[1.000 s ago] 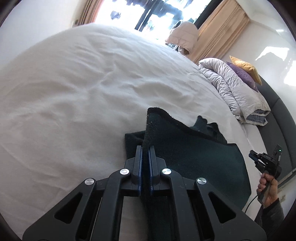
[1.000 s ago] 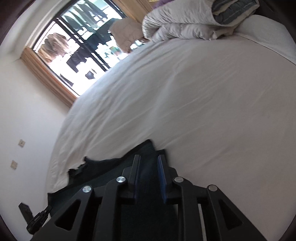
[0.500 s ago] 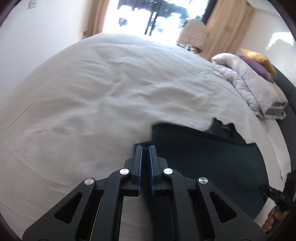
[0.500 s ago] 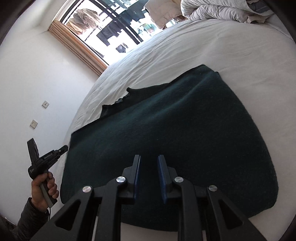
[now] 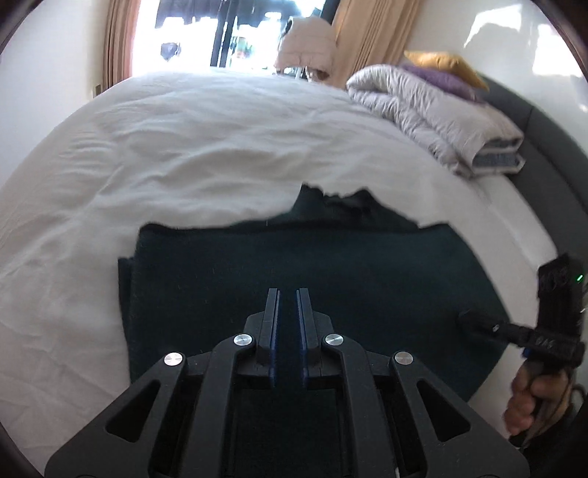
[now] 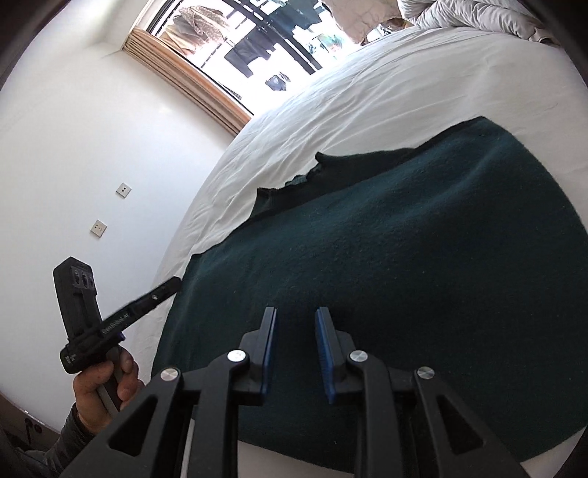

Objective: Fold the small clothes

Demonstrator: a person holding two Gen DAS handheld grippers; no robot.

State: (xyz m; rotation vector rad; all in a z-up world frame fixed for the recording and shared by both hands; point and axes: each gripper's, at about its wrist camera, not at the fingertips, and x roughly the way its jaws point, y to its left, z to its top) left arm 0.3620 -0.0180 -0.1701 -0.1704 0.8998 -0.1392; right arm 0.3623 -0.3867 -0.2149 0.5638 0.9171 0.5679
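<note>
A dark green knitted garment (image 5: 330, 279) lies folded flat on the white bed (image 5: 183, 154); it also fills the right wrist view (image 6: 404, 257), with a lower layer sticking out at its far edge. My left gripper (image 5: 287, 294) hovers above the garment's near part, jaws slightly apart and empty. My right gripper (image 6: 296, 312) is open and empty above the garment's near edge. Each gripper shows in the other's view, hand-held at the garment's side: the right one (image 5: 477, 323), the left one (image 6: 161, 290).
A folded grey duvet (image 5: 433, 121) with purple and yellow pillows (image 5: 441, 70) lies at the bed's far right by a dark headboard (image 5: 551, 147). A bright window with curtains (image 5: 235, 33) is beyond the bed. A white wall with sockets (image 6: 110, 209) is left.
My left gripper let go of the garment's edge and now stands slightly open above it. The lifted flap has been laid down flat. Both grippers have pulled back above the garment.
</note>
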